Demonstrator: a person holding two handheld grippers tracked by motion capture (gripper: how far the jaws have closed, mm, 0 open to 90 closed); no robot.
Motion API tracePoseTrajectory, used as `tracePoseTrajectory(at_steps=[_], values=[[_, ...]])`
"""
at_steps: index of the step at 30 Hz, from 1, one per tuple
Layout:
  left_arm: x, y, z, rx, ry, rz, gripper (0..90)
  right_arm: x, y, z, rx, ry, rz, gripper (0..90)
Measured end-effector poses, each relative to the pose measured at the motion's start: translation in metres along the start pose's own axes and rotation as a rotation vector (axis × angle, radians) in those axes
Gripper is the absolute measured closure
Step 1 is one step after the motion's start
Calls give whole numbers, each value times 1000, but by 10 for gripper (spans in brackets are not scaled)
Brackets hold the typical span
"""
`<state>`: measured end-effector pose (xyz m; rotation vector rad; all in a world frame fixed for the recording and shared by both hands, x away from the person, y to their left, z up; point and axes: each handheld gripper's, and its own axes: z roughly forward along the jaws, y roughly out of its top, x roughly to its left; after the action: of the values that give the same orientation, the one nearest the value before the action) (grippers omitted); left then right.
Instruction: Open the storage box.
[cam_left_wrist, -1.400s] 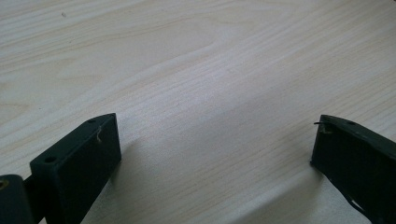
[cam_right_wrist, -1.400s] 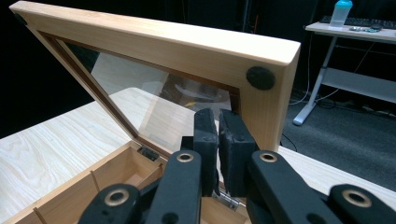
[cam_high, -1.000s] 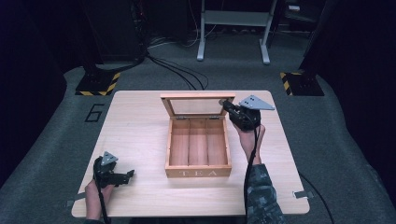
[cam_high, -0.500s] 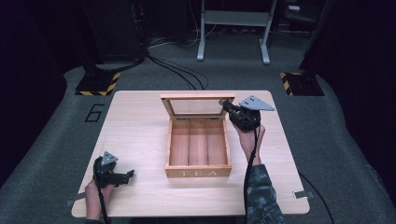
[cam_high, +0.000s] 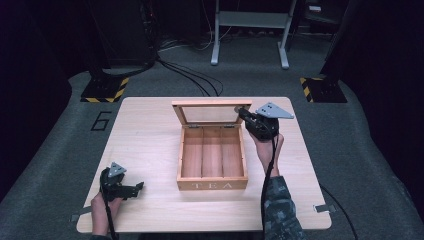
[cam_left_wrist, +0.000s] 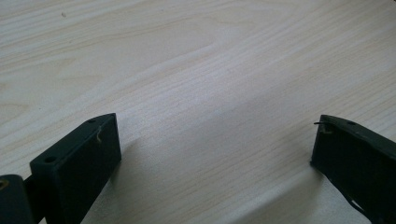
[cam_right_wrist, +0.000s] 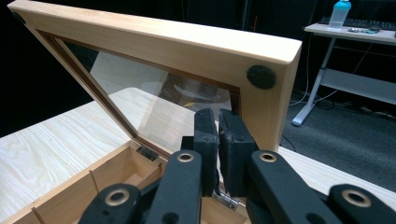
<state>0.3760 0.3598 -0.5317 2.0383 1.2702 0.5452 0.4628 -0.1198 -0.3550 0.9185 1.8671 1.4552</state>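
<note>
An open wooden tea box (cam_high: 212, 185) with three empty compartments stands mid-table. Its glass-paned lid (cam_high: 207, 114) is raised at the far side. My right gripper (cam_high: 241, 111) is shut at the lid's right end, held by a hand in a camouflage sleeve. In the right gripper view the jaws (cam_right_wrist: 218, 123) are pressed together with nothing between them, just in front of the lid frame (cam_right_wrist: 187, 46), above the box's inside (cam_right_wrist: 112, 172). My left gripper (cam_high: 138, 186) rests at the table's near left corner. Its jaws (cam_left_wrist: 215, 140) stand open over bare wood.
The pale wooden table (cam_high: 145, 140) stands on grey floor marked with a 6 (cam_high: 101, 120). Cables and striped stand bases (cam_high: 105, 89) lie behind it. A white desk frame (cam_high: 250, 30) stands farther back, and a desk with a bottle (cam_right_wrist: 339, 13) is nearby.
</note>
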Motion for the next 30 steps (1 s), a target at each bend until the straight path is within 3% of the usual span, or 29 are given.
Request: tracePoseTrajectory(at_steps=[30], values=[[0, 0, 0, 0, 1, 1, 12, 0, 0, 0, 0, 0, -2, 858]])
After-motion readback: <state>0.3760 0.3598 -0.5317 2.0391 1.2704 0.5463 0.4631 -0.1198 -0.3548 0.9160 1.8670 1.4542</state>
